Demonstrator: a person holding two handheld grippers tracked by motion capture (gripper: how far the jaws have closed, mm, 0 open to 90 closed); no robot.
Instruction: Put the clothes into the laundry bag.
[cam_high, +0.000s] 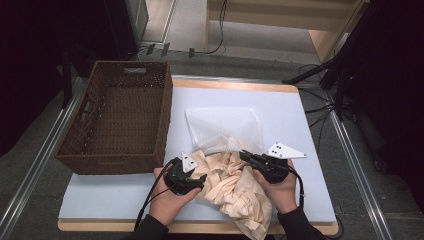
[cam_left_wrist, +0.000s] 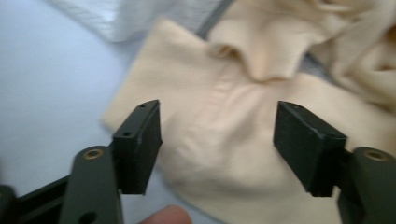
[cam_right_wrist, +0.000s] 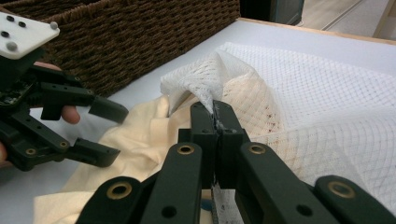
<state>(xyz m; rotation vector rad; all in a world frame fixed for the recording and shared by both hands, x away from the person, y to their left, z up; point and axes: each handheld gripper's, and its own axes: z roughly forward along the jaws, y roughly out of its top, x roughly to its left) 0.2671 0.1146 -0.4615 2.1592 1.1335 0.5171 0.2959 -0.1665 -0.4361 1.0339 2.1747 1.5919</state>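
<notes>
A cream garment (cam_high: 235, 187) lies crumpled at the table's front middle, its upper part reaching into a white mesh bag (cam_high: 225, 125). My left gripper (cam_high: 200, 182) is at the garment's left edge. In the left gripper view its jaws (cam_left_wrist: 217, 121) stand open just above the cream cloth (cam_left_wrist: 233, 140), not pressing it. My right gripper (cam_high: 243, 155) is at the bag's mouth. In the right gripper view it (cam_right_wrist: 215, 109) is shut on the lifted edge of the mesh (cam_right_wrist: 327, 102), with the open left gripper (cam_right_wrist: 120, 135) on the left over the garment (cam_right_wrist: 140, 130).
An empty brown wicker basket (cam_high: 162, 120) stands at the left on the pale blue table pad (cam_high: 290, 125), close to my left hand. Cables and stand legs lie on the floor beyond the table's right and far sides.
</notes>
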